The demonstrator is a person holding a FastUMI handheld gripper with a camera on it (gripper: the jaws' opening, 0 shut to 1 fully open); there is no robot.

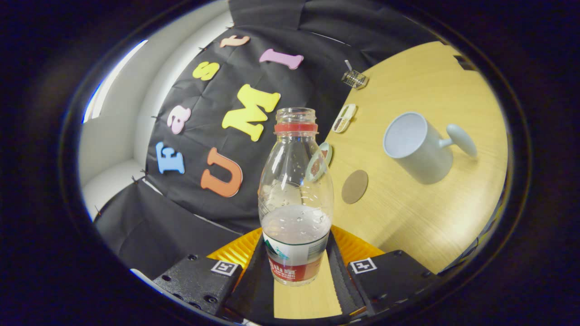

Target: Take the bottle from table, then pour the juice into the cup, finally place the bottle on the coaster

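Observation:
A clear plastic bottle (pixel 295 199) with a red neck ring, no cap and some liquid in its lower part sits between my two fingers. My gripper (pixel 297 267) is shut on the bottle's labelled lower body, and the whole scene looks tilted. Beyond the bottle, on the wooden table (pixel 421 213), lies a round brown coaster (pixel 354 186). Further off stands a white cup (pixel 419 147) with a handle, its mouth turned toward me and its inside bare.
Two small printed coasters or cards (pixel 344 118) lie near the table's far edge, one partly behind the bottle. A small clear glass object (pixel 354 79) stands by the black cloth wall.

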